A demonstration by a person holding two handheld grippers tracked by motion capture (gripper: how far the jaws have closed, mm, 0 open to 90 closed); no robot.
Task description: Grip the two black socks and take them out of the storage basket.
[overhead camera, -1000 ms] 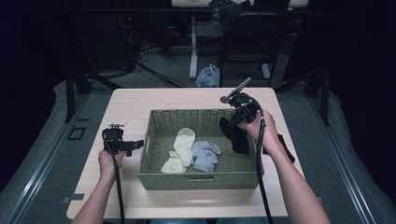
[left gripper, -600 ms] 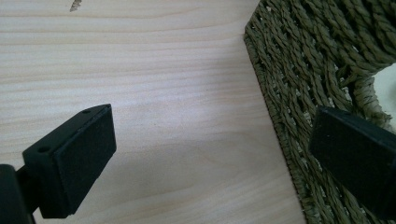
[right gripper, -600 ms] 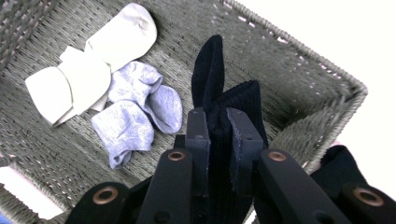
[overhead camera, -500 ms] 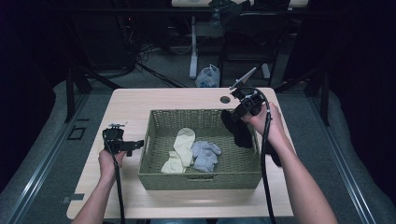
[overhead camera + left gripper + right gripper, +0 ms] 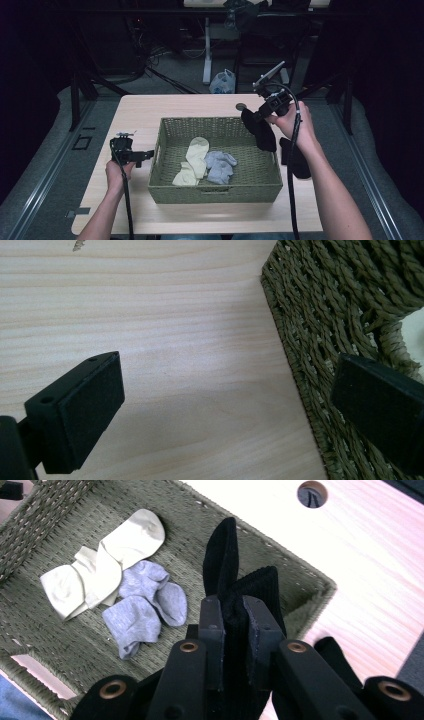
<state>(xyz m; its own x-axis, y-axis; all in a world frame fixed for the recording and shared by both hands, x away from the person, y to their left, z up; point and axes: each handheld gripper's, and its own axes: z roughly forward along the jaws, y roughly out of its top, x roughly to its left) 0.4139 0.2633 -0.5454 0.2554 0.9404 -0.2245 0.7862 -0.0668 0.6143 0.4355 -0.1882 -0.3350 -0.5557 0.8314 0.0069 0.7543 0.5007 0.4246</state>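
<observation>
1. left gripper [image 5: 145, 156] sits on the table [image 5: 140, 110] just left of the basket [image 5: 215, 187], jaws spread, empty.
2. white sock [image 5: 192, 160] and grey sock [image 5: 219, 165] lie in the basket.
3. right gripper [image 5: 256, 116] pinches a black sock [image 5: 260, 131] between its jaws, hanging over the basket's far right corner.

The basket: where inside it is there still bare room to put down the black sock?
In the basket, the right half of the floor is bare, between the grey socks and the right wall, below the black sock held by the right gripper. The far left corner is bare too. The middle is crowded by the cream socks and the grey ones.
</observation>
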